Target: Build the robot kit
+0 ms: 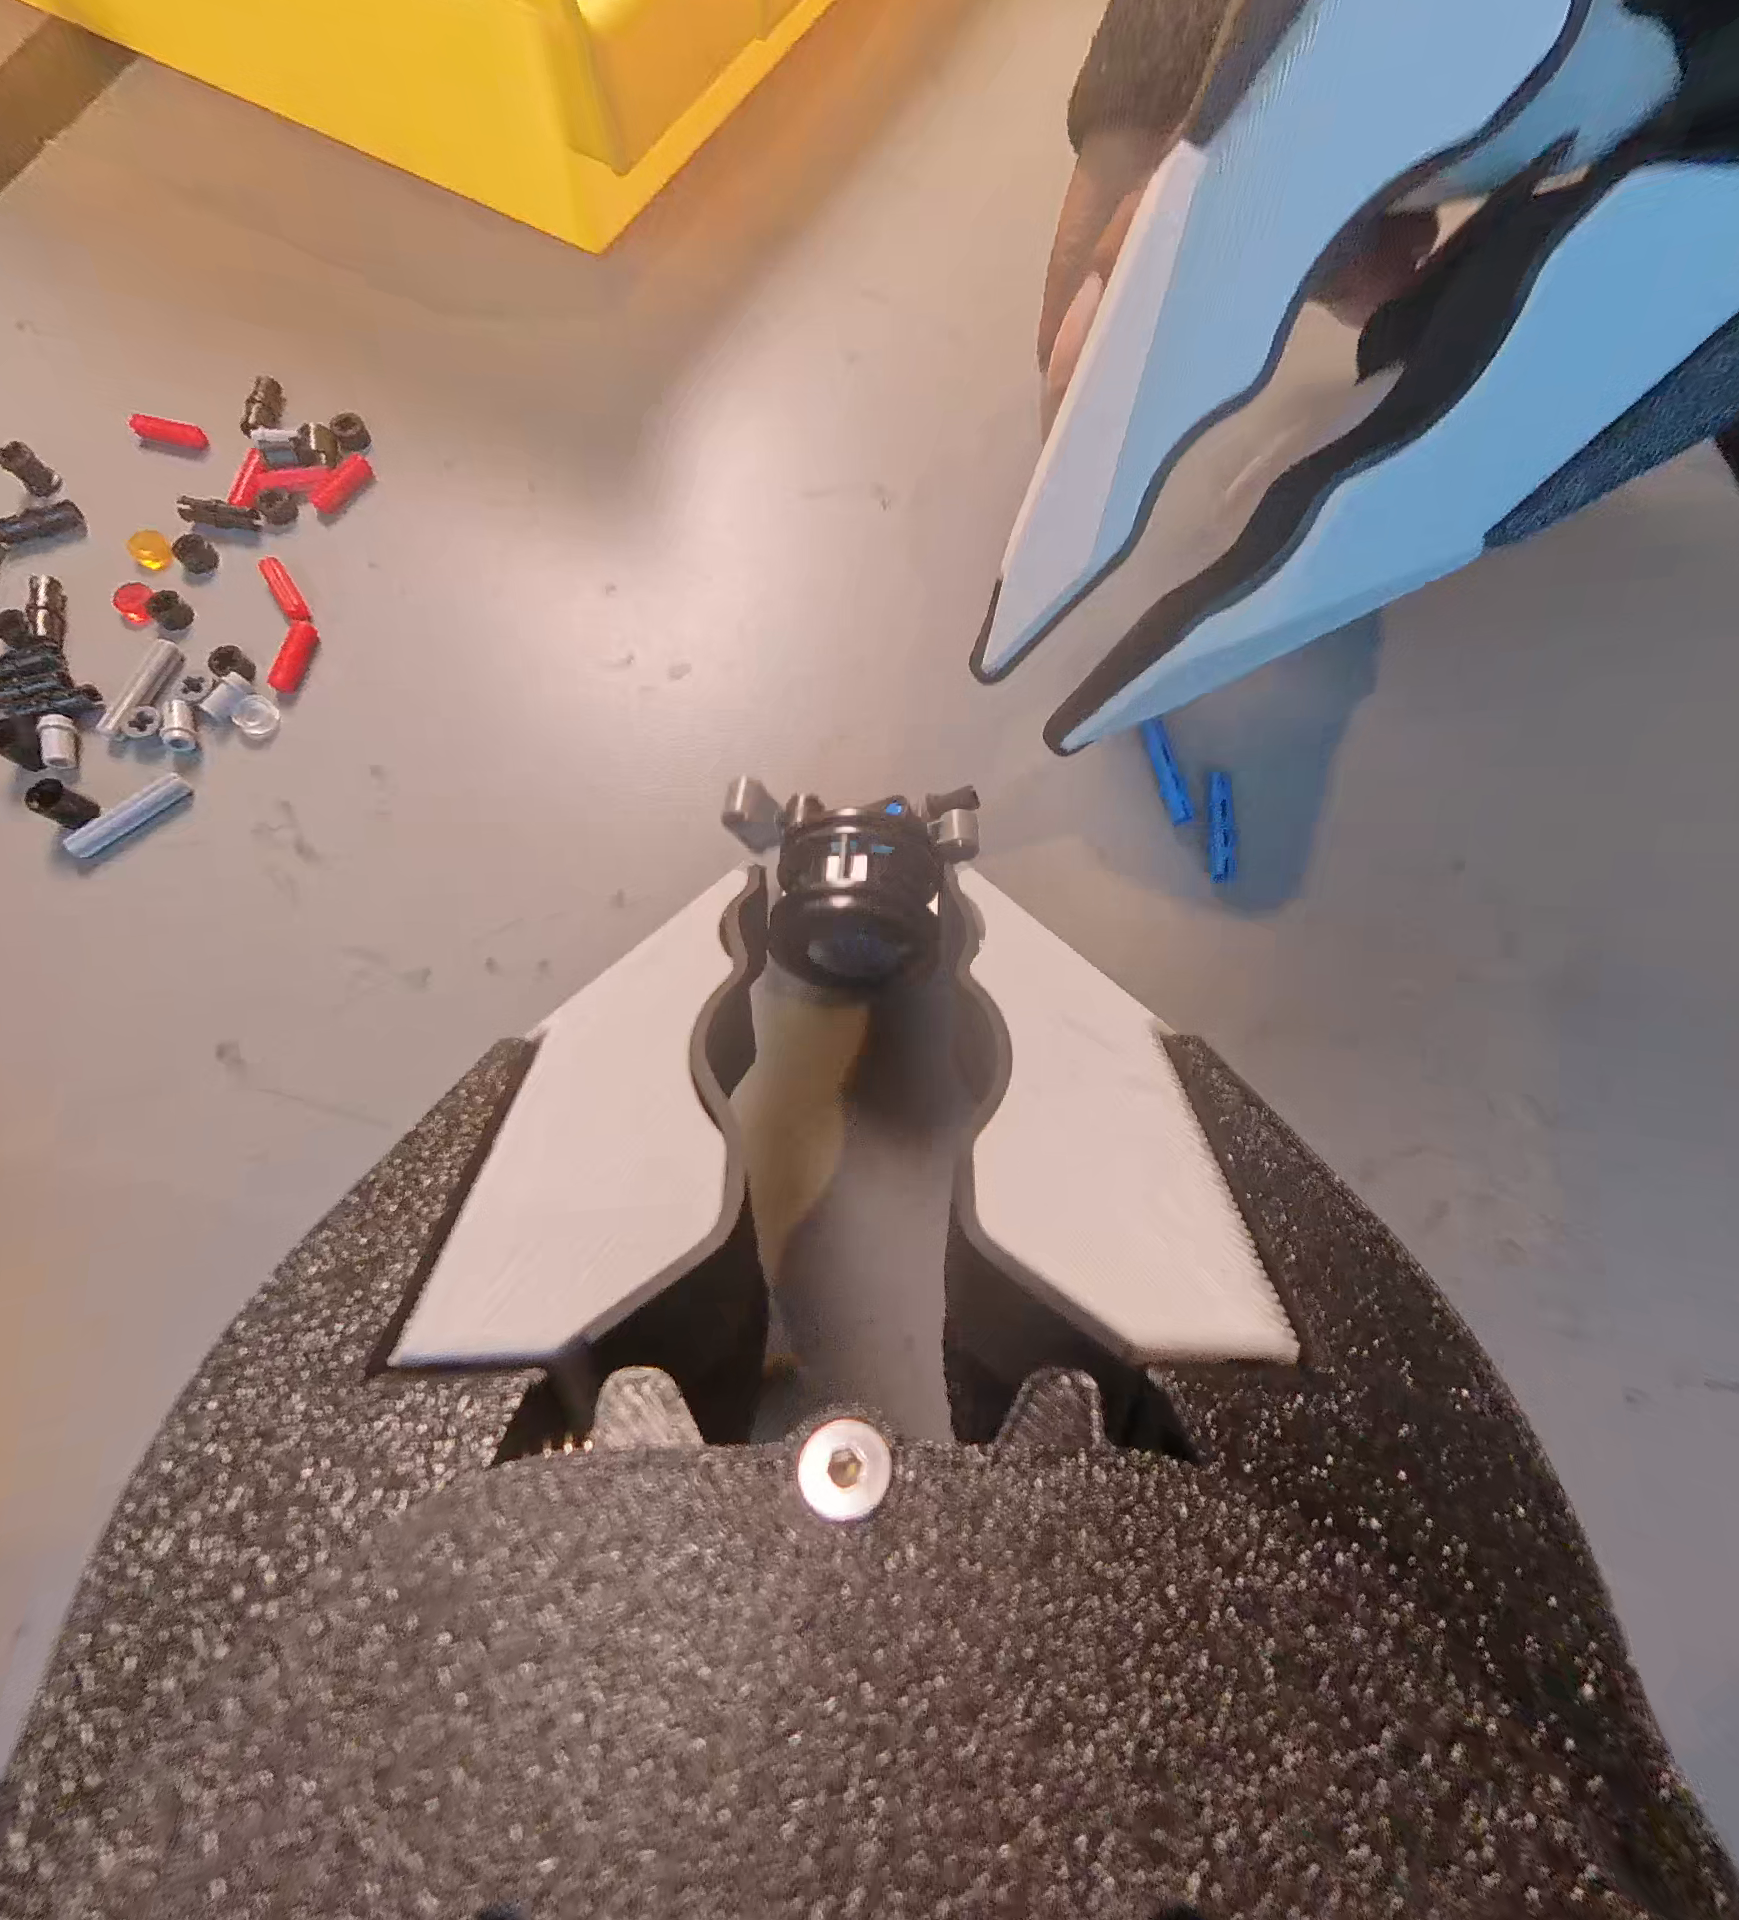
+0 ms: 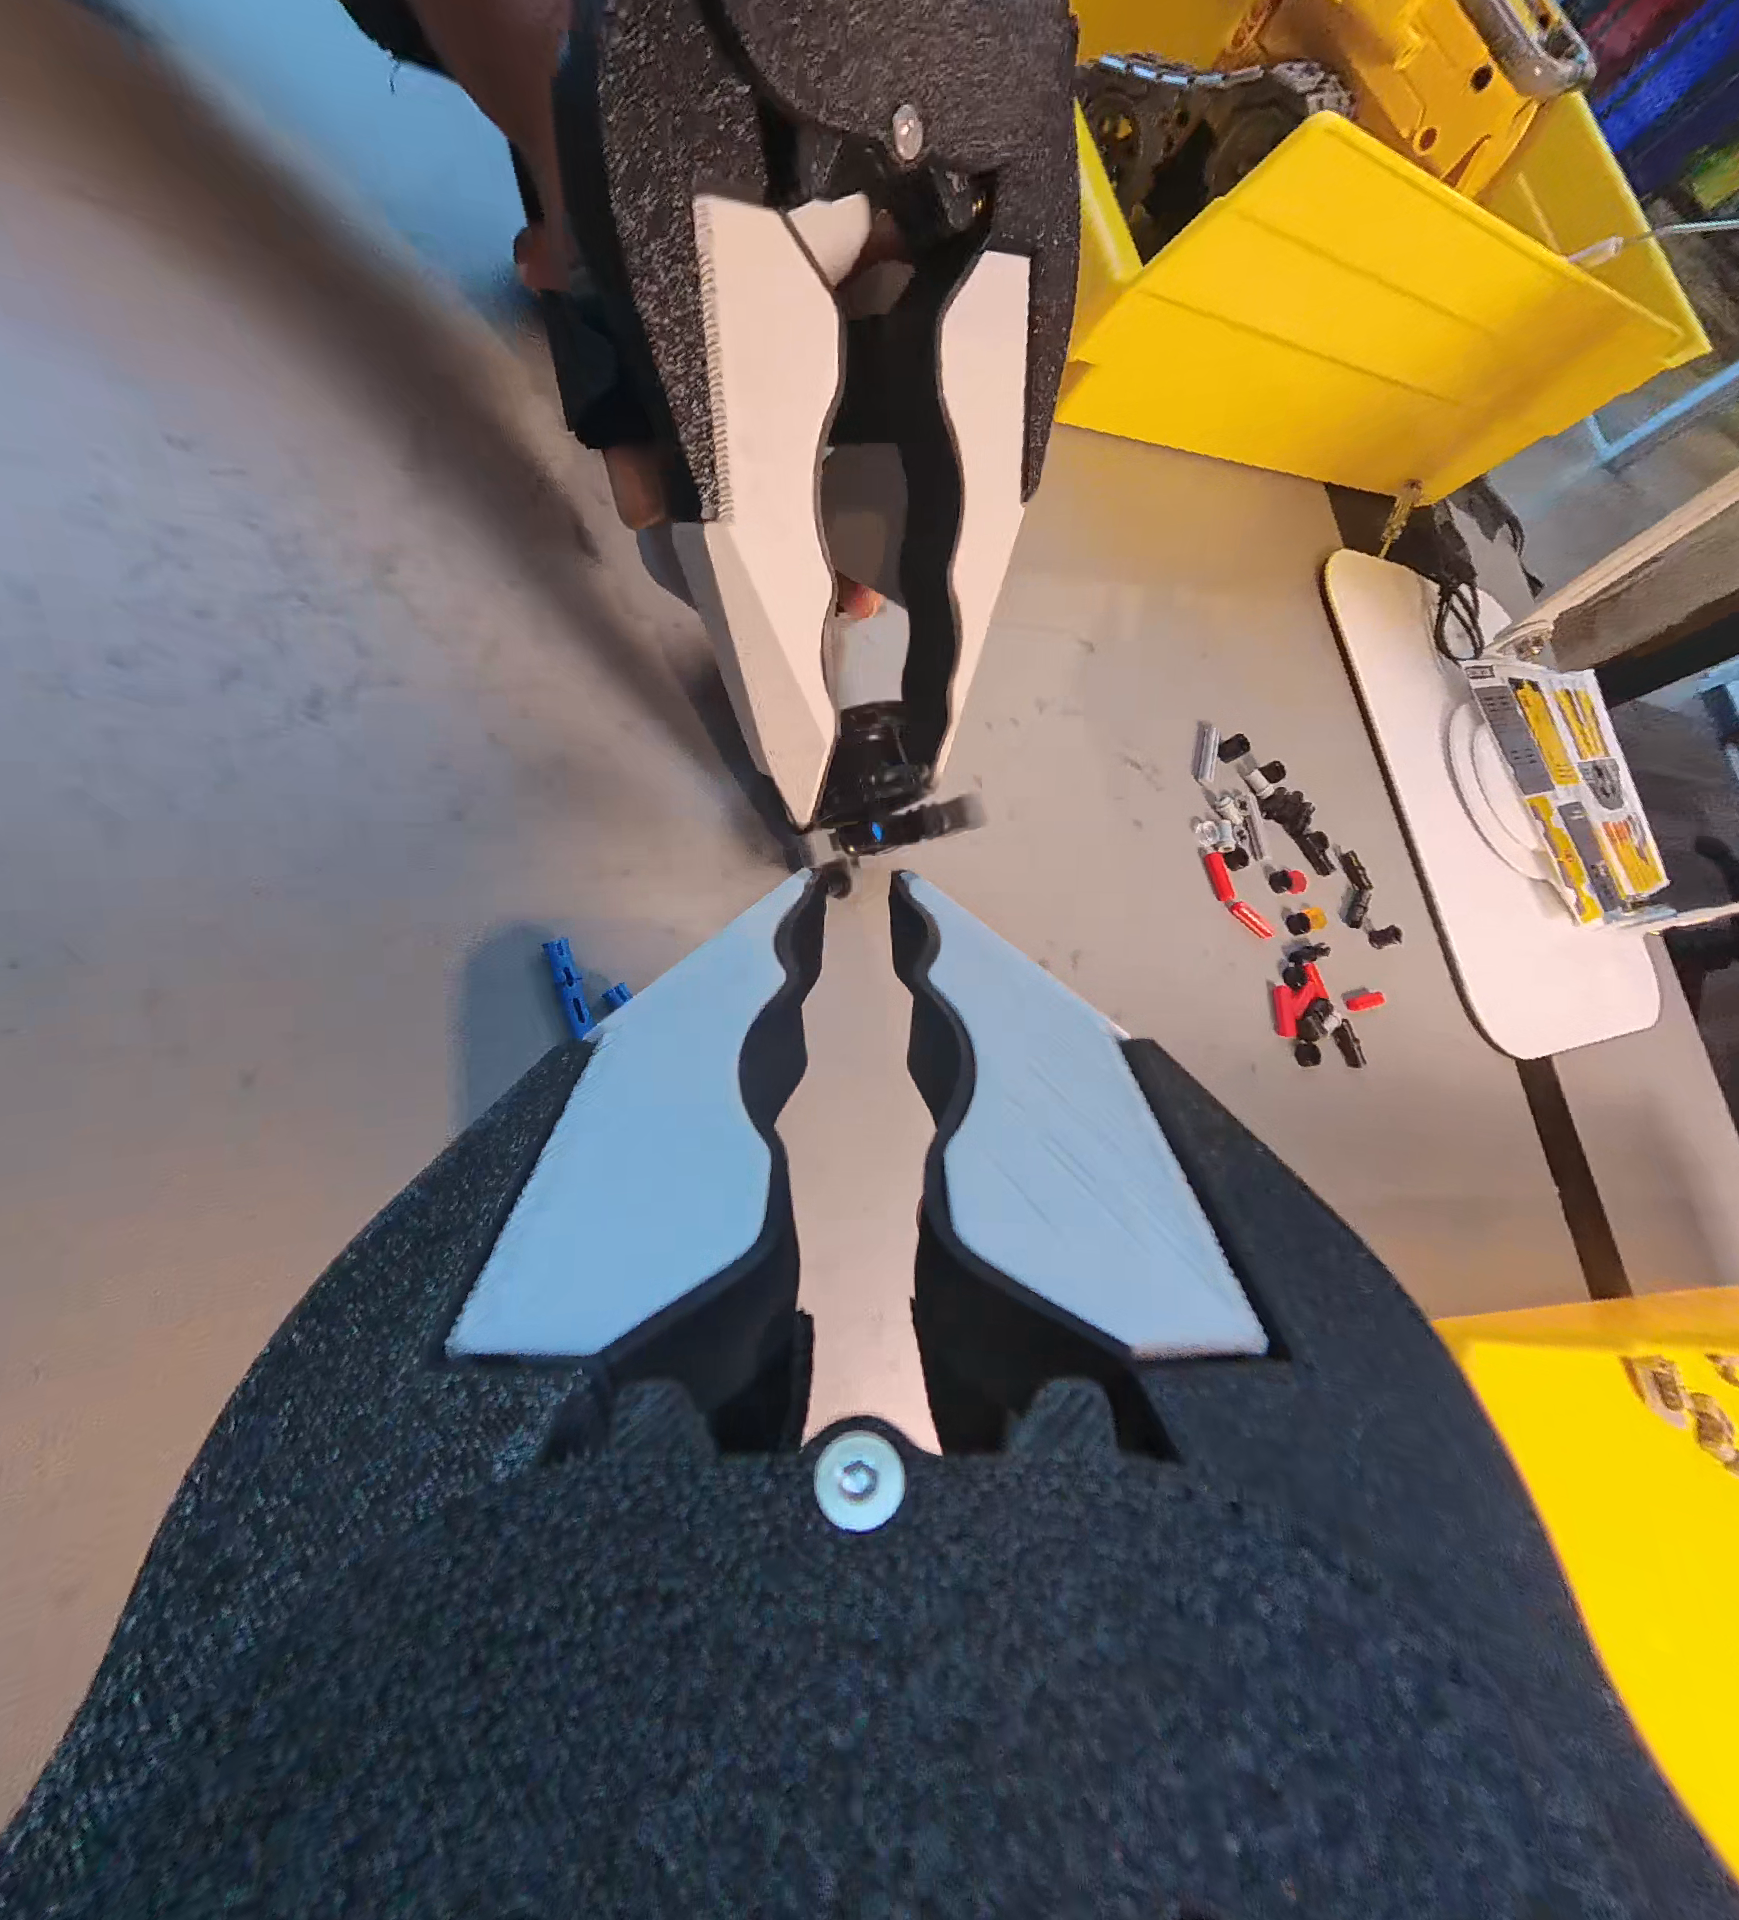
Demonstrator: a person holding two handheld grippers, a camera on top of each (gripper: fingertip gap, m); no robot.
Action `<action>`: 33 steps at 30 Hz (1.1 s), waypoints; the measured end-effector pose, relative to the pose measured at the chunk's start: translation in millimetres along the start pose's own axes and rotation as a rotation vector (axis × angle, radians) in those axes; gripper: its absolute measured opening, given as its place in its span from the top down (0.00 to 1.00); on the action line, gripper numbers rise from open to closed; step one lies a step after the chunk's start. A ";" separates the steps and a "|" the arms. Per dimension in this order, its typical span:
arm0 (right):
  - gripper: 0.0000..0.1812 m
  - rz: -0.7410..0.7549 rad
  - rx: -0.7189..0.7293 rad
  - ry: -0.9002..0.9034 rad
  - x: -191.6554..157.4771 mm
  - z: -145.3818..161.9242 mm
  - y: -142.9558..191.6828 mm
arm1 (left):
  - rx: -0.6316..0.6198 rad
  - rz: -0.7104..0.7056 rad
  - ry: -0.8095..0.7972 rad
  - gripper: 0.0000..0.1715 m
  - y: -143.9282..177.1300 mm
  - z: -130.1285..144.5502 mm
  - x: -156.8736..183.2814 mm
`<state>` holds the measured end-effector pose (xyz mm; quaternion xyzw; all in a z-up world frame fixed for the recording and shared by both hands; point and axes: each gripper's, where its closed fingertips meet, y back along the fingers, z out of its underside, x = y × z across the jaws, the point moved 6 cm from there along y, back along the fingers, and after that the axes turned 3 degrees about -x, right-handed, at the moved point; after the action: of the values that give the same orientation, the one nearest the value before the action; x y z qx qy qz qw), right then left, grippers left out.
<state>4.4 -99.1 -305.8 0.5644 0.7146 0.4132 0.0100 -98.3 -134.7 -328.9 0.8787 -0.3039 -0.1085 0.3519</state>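
Observation:
My left gripper (image 1: 849, 894) is shut on a small black round assembly (image 1: 844, 883) with grey side pieces and a blue spot, held just above the grey table. In the right wrist view this gripper (image 2: 870, 795) comes in from the top with the assembly (image 2: 880, 800) at its tips. My right gripper (image 2: 849, 883) points at that assembly from the opposite side, nearly touching it, with its jaws a narrow gap apart and nothing clearly between them. It also shows in the left wrist view (image 1: 1021, 701) at the upper right. Two blue pins (image 1: 1192, 800) (image 2: 569, 982) lie on the table under it.
A pile of small black, red and grey parts (image 1: 148, 592) (image 2: 1291, 904) lies on the table. A yellow bin (image 1: 491, 94) (image 2: 1364, 312) stands behind it. A white board (image 2: 1416, 914) carries a printed sheet. Another yellow bin (image 2: 1654, 1538) sits at the lower right. One gripper's finger ends stand about 4 cm off the other's.

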 end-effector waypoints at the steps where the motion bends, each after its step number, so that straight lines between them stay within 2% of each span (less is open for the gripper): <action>1: 0.93 -0.005 0.003 -0.009 -0.9 0.3 -0.1 | -0.022 -0.018 -0.037 0.81 -0.6 2.4 0.6; 4: 0.93 -0.008 -0.008 -0.004 -5.0 1.6 -3.7 | -0.047 -0.070 -0.116 0.81 -0.6 6.0 2.9; 10: 0.93 -0.015 -0.024 0.004 -9.3 1.1 -10.0 | -0.015 -0.066 -0.120 0.75 9.1 1.1 6.0; 15: 0.91 0.048 0.102 -0.141 9.8 -6.3 4.2 | 0.257 -0.091 -0.025 0.72 43.8 -18.9 -2.4; 18: 0.89 0.210 0.223 -0.247 54.4 -20.6 19.5 | 0.432 -0.237 0.001 0.71 73.1 -39.3 -25.7; 21: 0.84 0.418 0.313 -0.349 125.1 -36.5 34.5 | 0.532 -0.404 0.023 0.73 102.1 -68.7 -59.4; 23: 0.74 0.538 0.336 -0.406 179.0 -42.2 36.5 | 0.544 -0.469 0.094 0.74 114.0 -88.5 -86.9; 26: 0.57 0.674 0.294 -0.460 256.2 -39.1 23.9 | 0.569 -0.542 0.178 0.74 125.6 -120.1 -132.0; 29: 0.43 0.769 0.216 -0.484 312.6 -34.3 3.6 | 0.509 -0.658 0.247 0.74 127.5 -138.7 -186.9; 33: 0.35 0.880 0.142 -0.480 349.9 -27.0 -17.6 | 0.362 -0.826 0.256 0.72 121.9 -136.7 -248.0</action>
<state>-149.5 170.0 -140.4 0.8904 0.4129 0.1873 -0.0394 -295.1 23.1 -151.6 0.9796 0.1033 -0.0753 0.1549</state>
